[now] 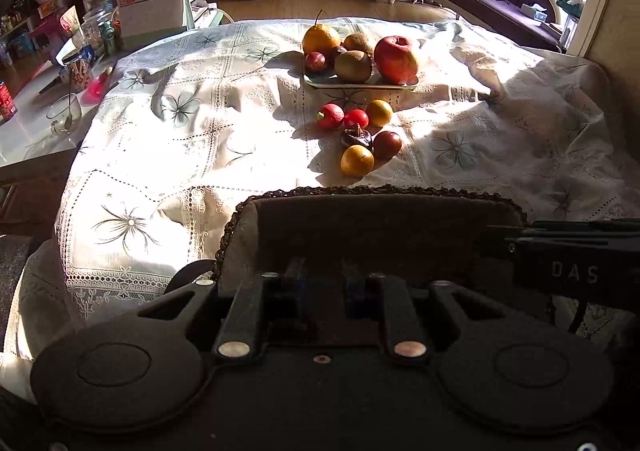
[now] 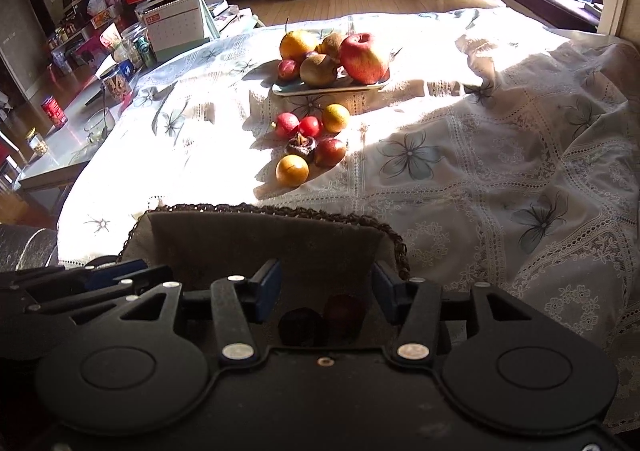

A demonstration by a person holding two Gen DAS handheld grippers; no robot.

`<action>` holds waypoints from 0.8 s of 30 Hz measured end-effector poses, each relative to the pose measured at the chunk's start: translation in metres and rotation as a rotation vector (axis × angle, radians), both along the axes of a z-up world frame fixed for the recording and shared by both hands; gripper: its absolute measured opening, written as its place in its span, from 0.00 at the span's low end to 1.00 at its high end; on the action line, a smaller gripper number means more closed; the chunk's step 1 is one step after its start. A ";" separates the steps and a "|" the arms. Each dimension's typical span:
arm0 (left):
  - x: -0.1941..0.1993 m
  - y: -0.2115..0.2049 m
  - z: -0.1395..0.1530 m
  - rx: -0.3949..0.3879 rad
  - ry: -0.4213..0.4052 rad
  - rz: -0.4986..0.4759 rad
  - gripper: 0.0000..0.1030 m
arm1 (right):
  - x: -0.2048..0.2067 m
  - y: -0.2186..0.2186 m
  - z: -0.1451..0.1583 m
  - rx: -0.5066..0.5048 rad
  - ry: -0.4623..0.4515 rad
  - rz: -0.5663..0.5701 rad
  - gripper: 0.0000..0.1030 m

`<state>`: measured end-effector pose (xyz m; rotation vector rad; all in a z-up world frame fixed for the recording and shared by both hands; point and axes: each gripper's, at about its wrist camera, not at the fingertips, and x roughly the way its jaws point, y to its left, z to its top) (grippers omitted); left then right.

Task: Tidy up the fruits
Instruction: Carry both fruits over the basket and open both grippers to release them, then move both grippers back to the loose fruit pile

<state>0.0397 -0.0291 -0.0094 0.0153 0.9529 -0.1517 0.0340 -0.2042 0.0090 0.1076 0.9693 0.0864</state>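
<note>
Six small fruits (image 2: 310, 145) lie loose on the sunlit counter (image 2: 460, 155), just before a plate (image 2: 320, 89) heaped with larger fruit; nearer, a lined basket (image 2: 256, 239) holds two dark fruits (image 2: 320, 321); right tool (image 2: 326, 291) gapes above them; left tool (image 1: 324, 287) nearly together, empty.

- Lace-trimmed cloth tablecloth (image 1: 192, 131), matt, printed with flowers.
- Braided rough rim on a fabric-lined basket (image 2: 256, 239) at the near edge.
- Glossy smooth red apple (image 1: 396, 59); fuzzy matt kiwi (image 1: 353, 66) beside it.
- Matt black plastic right gripper (image 2: 326, 291) with shiny metal rivets.
- Glossy wood floor (image 1: 304, 1), far side.
</note>
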 end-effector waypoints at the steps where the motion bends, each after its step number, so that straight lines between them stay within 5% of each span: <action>1: 0.002 0.000 0.001 -0.005 0.004 0.000 0.28 | 0.001 0.000 0.004 -0.009 -0.015 -0.007 0.52; 9: 0.036 0.009 0.019 -0.050 0.022 0.029 0.28 | 0.023 -0.005 0.034 -0.113 -0.150 -0.086 0.52; 13: 0.064 0.019 0.031 -0.079 0.008 0.092 0.28 | 0.054 -0.018 0.046 -0.079 -0.199 -0.188 0.52; 24: 0.139 0.015 0.018 -0.089 0.047 0.158 0.28 | 0.165 -0.025 0.007 0.069 -0.002 -0.159 0.52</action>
